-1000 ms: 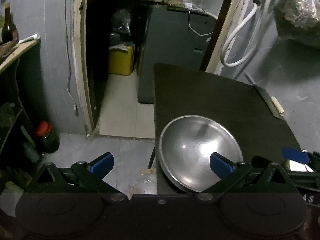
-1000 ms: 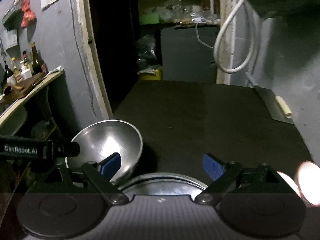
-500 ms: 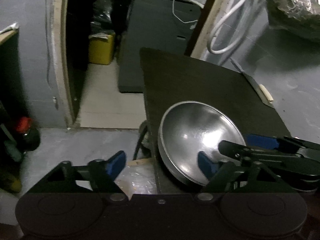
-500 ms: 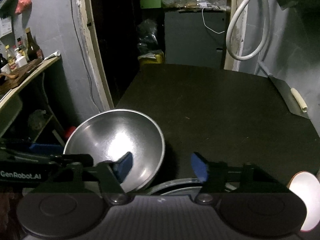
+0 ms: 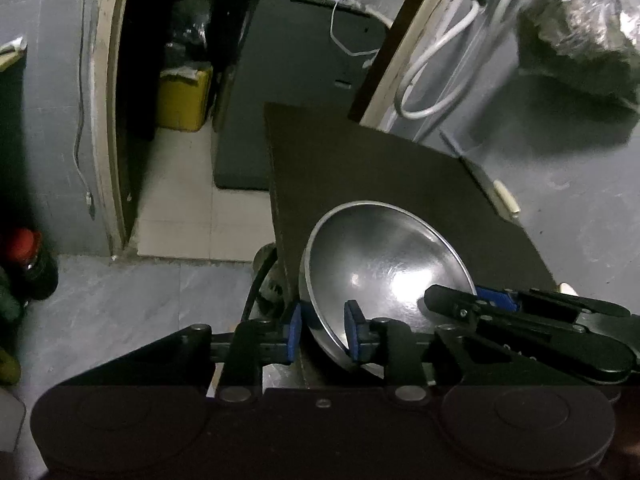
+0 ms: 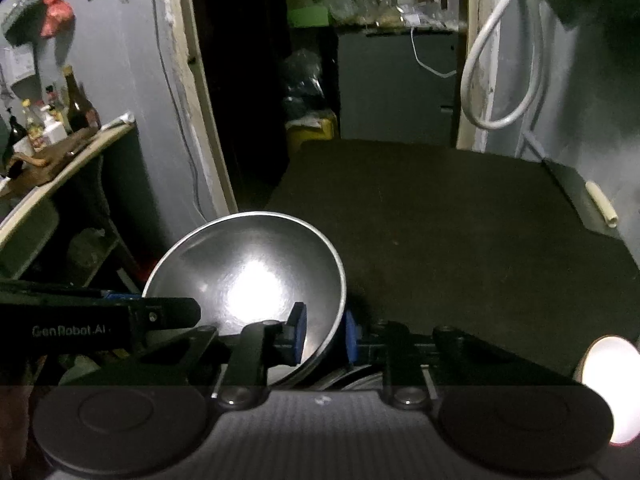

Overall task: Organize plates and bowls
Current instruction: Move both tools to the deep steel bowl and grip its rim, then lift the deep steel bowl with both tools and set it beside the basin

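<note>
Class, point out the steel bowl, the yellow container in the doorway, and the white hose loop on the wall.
steel bowl (image 5: 384,264), left wrist view, inner wall
yellow container (image 5: 182,100), left wrist view, front face
white hose loop (image 6: 496,122), right wrist view, bottom of loop

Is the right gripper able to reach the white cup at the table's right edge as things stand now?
Probably not at once. The right gripper is shut on the rim of the steel bowl, which the left gripper also pinches. The white cup itself stands unobstructed beside it.
</note>
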`<state>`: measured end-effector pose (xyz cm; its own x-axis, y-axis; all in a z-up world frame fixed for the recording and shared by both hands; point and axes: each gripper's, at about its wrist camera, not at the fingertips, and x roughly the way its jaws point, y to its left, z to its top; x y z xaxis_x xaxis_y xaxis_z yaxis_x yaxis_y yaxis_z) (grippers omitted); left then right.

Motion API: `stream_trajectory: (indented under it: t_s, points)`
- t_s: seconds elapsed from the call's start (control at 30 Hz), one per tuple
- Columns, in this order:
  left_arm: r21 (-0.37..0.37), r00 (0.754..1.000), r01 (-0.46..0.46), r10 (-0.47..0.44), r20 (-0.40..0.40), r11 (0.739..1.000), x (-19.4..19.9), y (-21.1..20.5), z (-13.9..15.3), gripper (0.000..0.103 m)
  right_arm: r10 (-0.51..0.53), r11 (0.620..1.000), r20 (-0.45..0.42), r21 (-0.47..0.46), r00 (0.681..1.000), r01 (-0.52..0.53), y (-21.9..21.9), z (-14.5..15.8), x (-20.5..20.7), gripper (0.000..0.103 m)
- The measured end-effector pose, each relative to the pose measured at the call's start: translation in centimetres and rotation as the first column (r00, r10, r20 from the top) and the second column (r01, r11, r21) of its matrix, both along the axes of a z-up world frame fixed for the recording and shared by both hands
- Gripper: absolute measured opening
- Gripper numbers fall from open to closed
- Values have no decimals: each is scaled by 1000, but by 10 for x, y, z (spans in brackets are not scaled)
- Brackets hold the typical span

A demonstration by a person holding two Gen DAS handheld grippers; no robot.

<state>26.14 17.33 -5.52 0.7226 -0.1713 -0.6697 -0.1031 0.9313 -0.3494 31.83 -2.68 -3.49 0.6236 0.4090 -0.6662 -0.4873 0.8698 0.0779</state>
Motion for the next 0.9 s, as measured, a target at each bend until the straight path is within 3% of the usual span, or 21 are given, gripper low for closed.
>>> stream_trajectory:
  t_s: [0.2,0.4,0.6,0.9]
  points:
    - [18,1000,12,-13,23,1000,-23,-17,29,24,11,997,29,71,1000,-13,-28,27,-33,23]
    - [15,996,76,-76,-36,997,-64,-55,48,24,18,993,7,115,1000,-19,-82,44,-88,23]
    - [-30,986,100,-103,-134,994,-108,-101,39,24,31,994,-61,110,998,-24,-131,38,-139,23]
    - [11,967,55,-51,-250,998,-155,-148,28,24,100,990,-160,117,982,-82,-171,24,-176,23]
